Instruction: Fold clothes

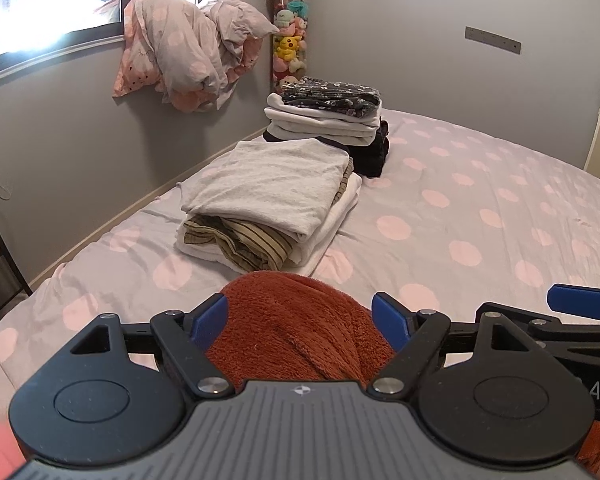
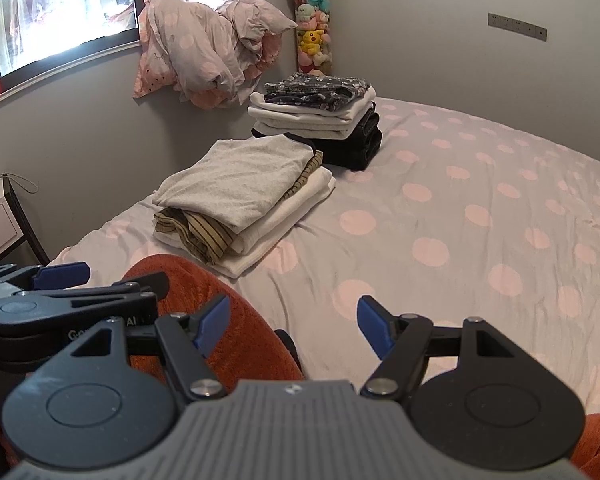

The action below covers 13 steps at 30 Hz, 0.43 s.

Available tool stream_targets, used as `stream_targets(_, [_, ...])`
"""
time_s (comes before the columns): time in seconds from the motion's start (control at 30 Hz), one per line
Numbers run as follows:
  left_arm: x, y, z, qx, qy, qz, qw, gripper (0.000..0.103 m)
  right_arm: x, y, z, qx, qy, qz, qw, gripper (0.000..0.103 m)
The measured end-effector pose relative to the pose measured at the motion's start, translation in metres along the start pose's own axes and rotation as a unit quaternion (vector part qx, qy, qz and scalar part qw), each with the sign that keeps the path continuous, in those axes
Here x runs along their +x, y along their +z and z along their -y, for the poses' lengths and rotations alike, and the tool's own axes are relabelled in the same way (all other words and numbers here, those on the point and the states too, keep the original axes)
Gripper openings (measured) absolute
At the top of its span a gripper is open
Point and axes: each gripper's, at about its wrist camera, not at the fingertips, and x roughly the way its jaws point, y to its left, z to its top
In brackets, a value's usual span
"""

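Left gripper (image 1: 300, 320): jaws stood apart with a bunched rust-orange fleece garment (image 1: 296, 328) filling the gap between them. Blue pads (image 1: 209, 320) lay against the fabric on both sides; whether they pressed on it or only flanked it could not be told. Fleece mounded up over the gripper body and lay on the bed.

Right gripper (image 2: 294, 326): jaws wide, nothing between the pads, only the bedcover showing in the gap. Its left finger (image 2: 212, 324) stood just beside the edge of the orange fleece, contact not clear. The two grippers sat close side by side; the right one's blue tip showed at the right edge of the left wrist view.

Bed: grey duvet cover with pink polka dots (image 2: 480, 208), lightly creased.

Nearer stack (image 2: 244, 196), just beyond the fleece: light grey top uppermost, olive striped garment under it, white pieces at the bottom.

Farther stack (image 2: 320, 120), near the wall: dark floral item on top, white folded pieces, black garments beneath.

Against the wall by the window (image 2: 60, 12): heaped pillows and bedding in matching dotted cloth (image 2: 208, 48). In the corner, a tall clear tube of plush toys (image 2: 314, 36) with a panda on top
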Motion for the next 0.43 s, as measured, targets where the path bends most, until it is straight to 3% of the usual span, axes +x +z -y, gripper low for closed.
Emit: stream_targets(0.43, [-0.0015,-0.0021,0.0039,0.01,-0.002,0.009,0.9999,0.091,-0.0011,-0.0032,0.0009,0.004,0.0,-0.002,1.0,0.073])
